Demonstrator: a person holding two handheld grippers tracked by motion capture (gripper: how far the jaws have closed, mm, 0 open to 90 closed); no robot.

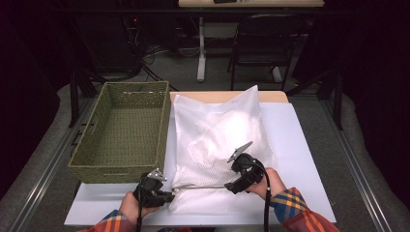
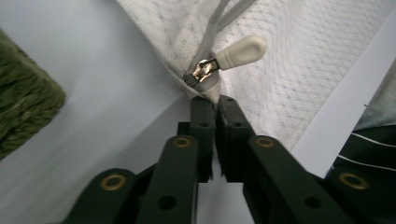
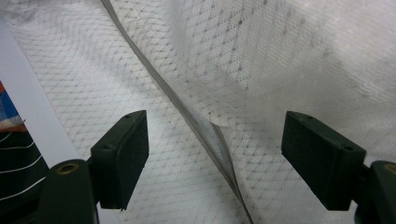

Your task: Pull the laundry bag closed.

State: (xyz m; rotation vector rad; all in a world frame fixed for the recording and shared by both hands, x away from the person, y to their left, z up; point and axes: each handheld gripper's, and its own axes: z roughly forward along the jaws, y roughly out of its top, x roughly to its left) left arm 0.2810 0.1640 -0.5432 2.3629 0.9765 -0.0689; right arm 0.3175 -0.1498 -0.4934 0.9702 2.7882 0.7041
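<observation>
Pinching the near left corner of the white mesh bag [image 2: 299, 70] just beside its zipper pull [image 2: 240, 50], the left gripper [image 1: 167, 195] was clenched on the fabric. The right gripper [image 3: 215, 158] stood released over the zipper tape [image 3: 187, 112], jaws apart. Farther left, the green woven basket [image 1: 96, 166] sat empty beside the bag on the white table [image 1: 304, 159].

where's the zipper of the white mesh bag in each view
high view: the zipper runs as a thin grey line along the near edge of the mesh bag, between the two grippers.
left gripper view: its slider and pull tab sit top centre, just above the shut jaws.
right gripper view: the zipper tape crosses diagonally between the open jaws.
shared landmark: the white mesh.
</observation>
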